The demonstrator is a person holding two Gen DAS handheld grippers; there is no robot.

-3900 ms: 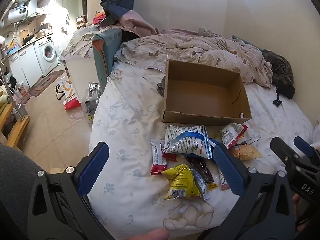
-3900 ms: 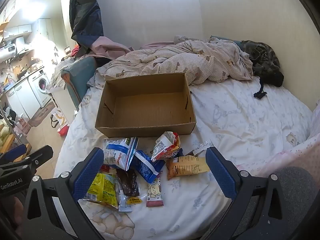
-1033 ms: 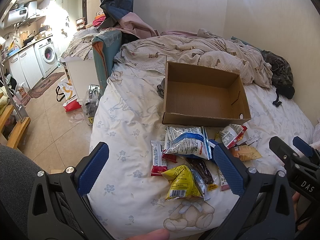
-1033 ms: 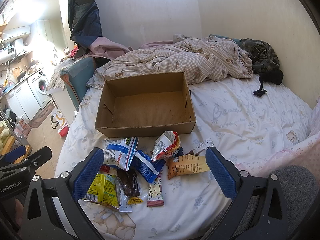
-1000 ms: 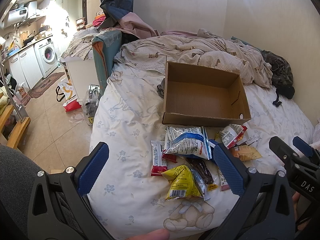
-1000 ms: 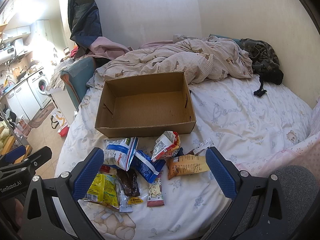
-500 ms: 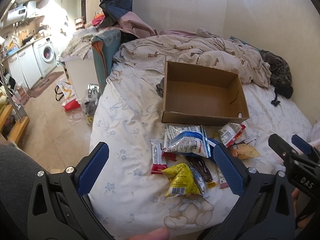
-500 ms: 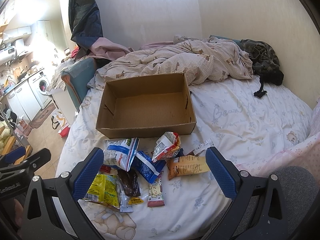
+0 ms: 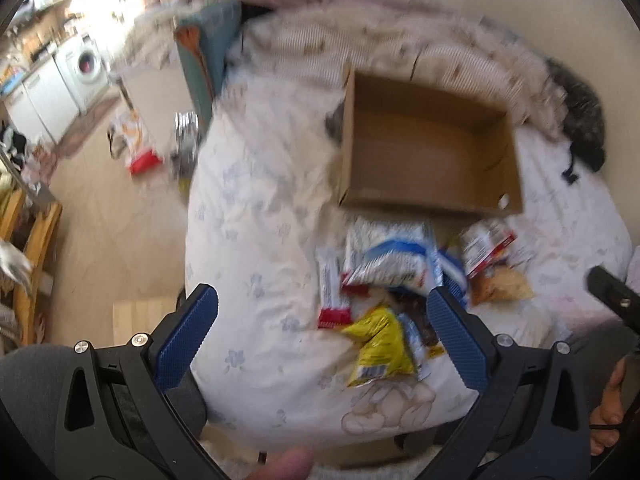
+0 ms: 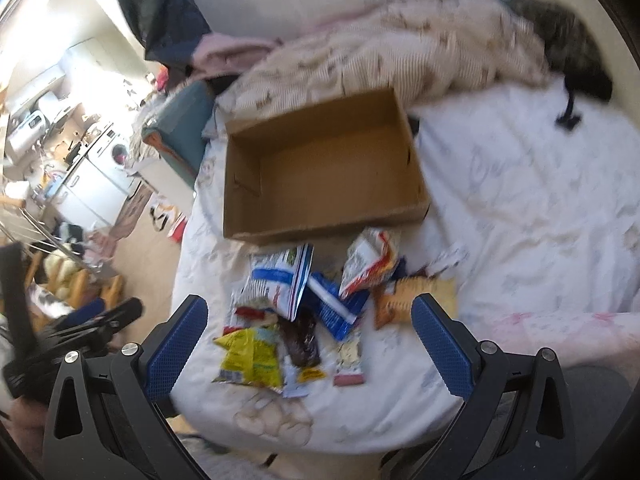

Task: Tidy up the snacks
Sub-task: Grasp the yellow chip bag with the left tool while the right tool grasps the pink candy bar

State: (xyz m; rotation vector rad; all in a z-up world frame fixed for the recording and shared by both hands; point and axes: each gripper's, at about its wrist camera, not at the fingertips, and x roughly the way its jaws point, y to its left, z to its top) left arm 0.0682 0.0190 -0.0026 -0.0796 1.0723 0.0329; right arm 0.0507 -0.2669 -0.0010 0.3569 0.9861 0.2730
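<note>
An empty brown cardboard box point(image 9: 428, 160) point(image 10: 324, 168) lies open on the bed. Several snack packets lie in a pile in front of it: a yellow bag point(image 9: 378, 344) point(image 10: 250, 354), a blue-and-white bag point(image 9: 390, 258) point(image 10: 280, 284), a red-and-white bag point(image 9: 484, 244) point(image 10: 370, 260) and an orange packet point(image 10: 416, 298). My left gripper point(image 9: 320, 336) is open and empty above the bed's near edge. My right gripper point(image 10: 308, 338) is open and empty above the pile. Both views are blurred.
A rumpled checked duvet point(image 10: 400, 52) and dark clothing point(image 10: 580, 56) lie behind the box. The bed's left edge drops to a tiled floor point(image 9: 120, 232) with bags. A washing machine point(image 9: 86, 66) stands far left.
Both grippers have tipped forward and moved, blurring the views. The box and snacks now sit lower and closer in the frames. Nothing has been picked up.
</note>
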